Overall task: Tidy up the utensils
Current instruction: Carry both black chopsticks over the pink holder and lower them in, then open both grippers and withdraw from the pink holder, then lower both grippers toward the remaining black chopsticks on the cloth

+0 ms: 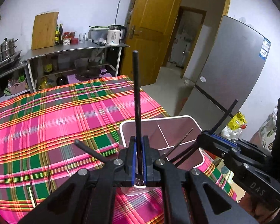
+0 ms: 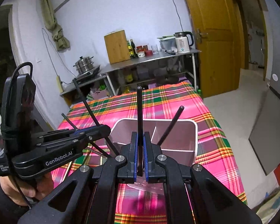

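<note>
My left gripper (image 1: 139,149) is shut on black chopsticks (image 1: 136,97); one stands upright, another slants off to the left (image 1: 89,152). My right gripper (image 2: 140,145) is shut on black chopsticks (image 2: 139,110) too, one upright and one leaning right (image 2: 172,124). Both grippers hover over the near edge of a white divided utensil bin (image 1: 194,124) on the plaid cloth; the bin also shows in the right wrist view (image 2: 195,130). The right gripper appears in the left wrist view (image 1: 207,135), the left gripper in the right wrist view (image 2: 102,128).
The table has a pink and green plaid cloth (image 1: 52,123). Thin utensils (image 1: 49,177) lie on the cloth at the left. A steel shelf (image 1: 74,49) with kettle, bottles and cutting board stands behind. A fridge (image 1: 233,71) stands at the right.
</note>
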`<state>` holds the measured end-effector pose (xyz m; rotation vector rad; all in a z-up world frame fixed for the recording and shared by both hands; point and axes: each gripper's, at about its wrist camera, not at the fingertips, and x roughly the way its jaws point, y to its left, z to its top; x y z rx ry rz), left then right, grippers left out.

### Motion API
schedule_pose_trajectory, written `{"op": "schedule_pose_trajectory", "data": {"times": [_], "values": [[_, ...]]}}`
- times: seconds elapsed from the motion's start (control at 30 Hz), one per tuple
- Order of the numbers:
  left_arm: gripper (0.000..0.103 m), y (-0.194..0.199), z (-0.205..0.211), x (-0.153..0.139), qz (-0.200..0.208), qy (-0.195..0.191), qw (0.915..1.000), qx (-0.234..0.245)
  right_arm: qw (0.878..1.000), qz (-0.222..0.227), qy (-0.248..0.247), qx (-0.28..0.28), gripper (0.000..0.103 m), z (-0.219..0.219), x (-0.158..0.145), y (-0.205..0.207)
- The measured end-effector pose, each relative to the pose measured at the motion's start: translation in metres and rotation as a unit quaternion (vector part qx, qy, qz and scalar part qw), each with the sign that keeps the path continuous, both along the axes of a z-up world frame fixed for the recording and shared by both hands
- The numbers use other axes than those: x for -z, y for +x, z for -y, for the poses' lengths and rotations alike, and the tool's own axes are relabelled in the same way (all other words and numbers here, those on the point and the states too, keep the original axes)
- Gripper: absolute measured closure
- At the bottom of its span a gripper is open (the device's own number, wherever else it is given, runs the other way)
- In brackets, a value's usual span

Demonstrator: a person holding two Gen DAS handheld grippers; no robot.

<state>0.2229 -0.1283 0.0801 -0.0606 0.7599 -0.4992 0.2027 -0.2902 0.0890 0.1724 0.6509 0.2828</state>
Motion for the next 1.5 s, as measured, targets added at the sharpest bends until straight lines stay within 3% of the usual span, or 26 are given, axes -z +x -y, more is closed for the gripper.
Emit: {"op": "schedule_pose_trajectory", "data": {"times": [0.17, 0.3, 0.5, 1.0, 1.2, 1.5], "values": [[0.095, -0.005, -0.001, -0.003, 0.005, 0.000, 1.0000, 0.001, 1.000, 0.004, 0.000, 0.004, 0.095, 0.002, -0.004, -0.004], [0.086, -0.013, -0.006, -0.012, 0.017, -0.007, 0.9998, -0.003, 1.000, 0.019, 0.001, 0.006, 0.092, 0.004, -0.013, -0.011], [0.085, -0.035, -0.026, -0.026, 0.032, -0.033, 0.9988, -0.016, 0.999, 0.043, -0.002, 0.005, 0.092, 0.004, -0.027, -0.029], [0.085, -0.088, -0.100, -0.027, 0.065, -0.047, 0.9912, -0.106, 0.997, 0.075, -0.019, -0.001, 0.092, -0.006, -0.042, -0.063], [0.085, -0.107, -0.129, -0.007, 0.056, -0.035, 0.9882, -0.138, 0.997, 0.070, -0.019, -0.026, 0.092, -0.023, -0.033, -0.076], [0.080, -0.124, -0.160, 0.059, -0.010, 0.011, 0.9838, -0.179, 0.995, 0.001, -0.031, -0.091, 0.092, -0.065, 0.019, -0.077]]}}
